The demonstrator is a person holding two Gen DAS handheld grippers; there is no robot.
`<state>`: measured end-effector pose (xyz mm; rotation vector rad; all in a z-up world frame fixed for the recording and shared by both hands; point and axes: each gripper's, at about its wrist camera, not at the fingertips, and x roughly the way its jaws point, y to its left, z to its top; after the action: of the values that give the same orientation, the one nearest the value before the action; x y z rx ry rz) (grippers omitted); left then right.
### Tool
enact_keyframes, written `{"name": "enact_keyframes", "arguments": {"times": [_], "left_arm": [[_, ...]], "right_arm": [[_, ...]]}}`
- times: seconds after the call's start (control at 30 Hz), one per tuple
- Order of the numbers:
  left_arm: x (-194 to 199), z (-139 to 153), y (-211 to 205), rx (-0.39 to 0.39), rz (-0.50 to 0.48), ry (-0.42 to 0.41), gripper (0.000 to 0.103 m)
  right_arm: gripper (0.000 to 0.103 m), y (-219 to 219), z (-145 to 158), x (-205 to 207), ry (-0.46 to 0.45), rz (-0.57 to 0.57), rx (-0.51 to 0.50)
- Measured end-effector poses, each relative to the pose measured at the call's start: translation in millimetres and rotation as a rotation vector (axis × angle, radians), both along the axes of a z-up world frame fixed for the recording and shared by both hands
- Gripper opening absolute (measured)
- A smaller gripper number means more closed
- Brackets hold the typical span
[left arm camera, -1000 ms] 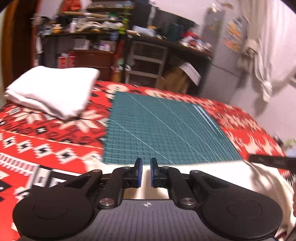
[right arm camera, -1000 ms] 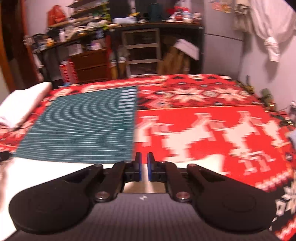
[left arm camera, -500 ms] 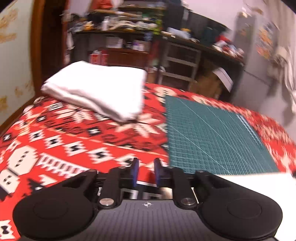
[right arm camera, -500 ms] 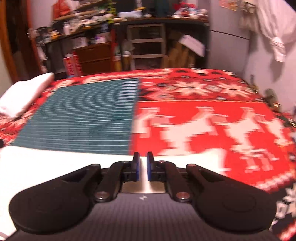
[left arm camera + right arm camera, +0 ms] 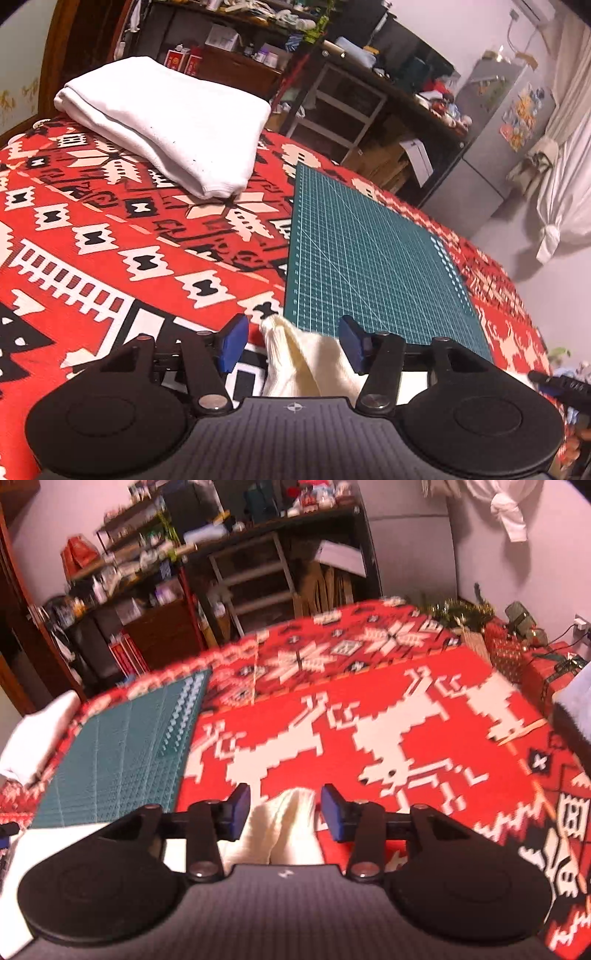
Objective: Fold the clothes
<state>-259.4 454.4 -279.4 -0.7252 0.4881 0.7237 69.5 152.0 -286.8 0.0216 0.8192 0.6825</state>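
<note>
Left claw point(image 5: 293, 343) spread wide, nothing gripped; bunched corner of cream garment point(image 5: 303, 360) standing loose between blue pads. Right claw point(image 5: 284, 810) likewise wide apart, gripping nothing, over another raised fold of same garment point(image 5: 284, 827). Garment lying at near edge of green cutting mat point(image 5: 369, 251) on red patterned blanket point(image 5: 110, 236). Folded white cloth point(image 5: 170, 122) far left.

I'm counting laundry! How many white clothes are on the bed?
2: a folded white pile at the far left, and a cream garment near both open grippers, left gripper and right gripper. More may be hidden.
</note>
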Motion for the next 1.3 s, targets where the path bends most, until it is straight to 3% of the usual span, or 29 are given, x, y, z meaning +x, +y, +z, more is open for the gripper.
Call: {"name": "enact_keyframes", "arguments": {"times": [0.03, 0.13, 0.17, 0.4, 0.57, 0.67, 0.73, 0.8, 0.9, 0.93, 0.97, 1.03, 1.2, 1.27, 1.3], "left_arm": [[1, -1, 0, -0.002, 0.007, -0.002, 0.011], [-2, -2, -3, 0.012, 0.014, -0.025, 0.01], [-3, -2, -4, 0.023, 0.015, -0.03, 0.01], [6, 17, 15, 0.08, 0.002, -0.056, 0.009], [30, 9, 32, 0.087, -0.027, 0.049, 0.01], [26, 15, 26, 0.12, -0.002, 0.059, 0.021], [20, 21, 17, 0.169, 0.022, 0.07, 0.042], [20, 29, 4, 0.224, 0.025, 0.089, 0.046], [32, 38, -24, 0.315, -0.03, 0.1, 0.059], [37, 40, -34, 0.346, -0.053, 0.102, 0.064], [44, 41, -44, 0.377, -0.079, 0.1, 0.066], [60, 42, -61, 0.426, -0.132, 0.086, 0.082], [98, 24, -80, 0.409, -0.252, 0.104, 0.086], [110, 14, -84, 0.399, -0.291, 0.146, 0.086], [113, 9, -86, 0.395, -0.297, 0.165, 0.087]], "right_arm": [[0.046, 2, -3, 2, 0.011, -0.009, 0.002], [0.019, 2, -11, 7, 0.053, -0.018, 0.062], [0.015, 0, -12, 6, 0.057, -0.018, 0.075], [0.011, -4, 1, 5, 0.027, -0.026, 0.141], [0.013, 9, -2, 14, 0.01, -0.04, 0.087], [0.023, 18, -4, 20, 0.0, -0.05, 0.049], [0.031, 20, 1, 14, -0.043, -0.065, 0.019], [0.038, 22, 10, 2, -0.124, -0.067, -0.029], [0.054, 33, 23, -22, -0.222, -0.017, -0.064], [0.069, 38, 26, -31, -0.244, 0.007, -0.063], [0.074, 43, 27, -39, -0.258, 0.036, -0.054], [0.075, 58, 28, -57, -0.272, 0.093, -0.054], [0.08, 96, 22, -92, -0.278, 0.188, -0.088], [0.096, 108, 18, -102, -0.276, 0.2, -0.102], [0.098, 111, 15, -106, -0.278, 0.197, -0.1]]}}
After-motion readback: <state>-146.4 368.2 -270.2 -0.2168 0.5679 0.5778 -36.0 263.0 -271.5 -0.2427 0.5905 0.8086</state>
